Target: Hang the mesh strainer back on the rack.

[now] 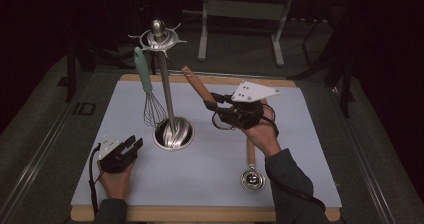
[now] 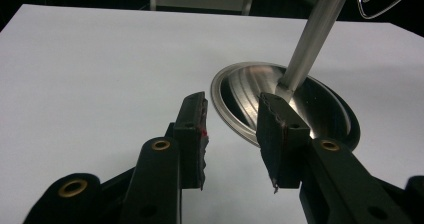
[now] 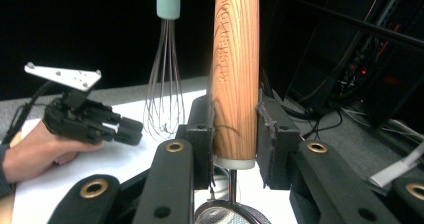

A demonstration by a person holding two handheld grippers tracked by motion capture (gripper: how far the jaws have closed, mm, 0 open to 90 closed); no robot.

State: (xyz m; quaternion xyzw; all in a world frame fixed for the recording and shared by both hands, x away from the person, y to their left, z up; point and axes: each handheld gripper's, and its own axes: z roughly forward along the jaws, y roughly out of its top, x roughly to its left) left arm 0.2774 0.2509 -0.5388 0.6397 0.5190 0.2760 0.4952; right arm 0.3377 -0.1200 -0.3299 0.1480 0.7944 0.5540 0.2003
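While dark floor surrounds it, white mat (image 1: 210,169) tops table (image 1: 200,214).

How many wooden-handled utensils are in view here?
2: one wooden-handled strainer clamped in the right gripper, raised beside the rack; another wooden-handled utensil lying on the mat, partly under the right forearm.

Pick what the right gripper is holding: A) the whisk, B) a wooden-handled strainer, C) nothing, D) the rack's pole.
B: in the right gripper view the right gripper has its jaws closed on the wooden handle of the strainer, mesh bowl showing just below; the whisk hangs apart, beyond it.
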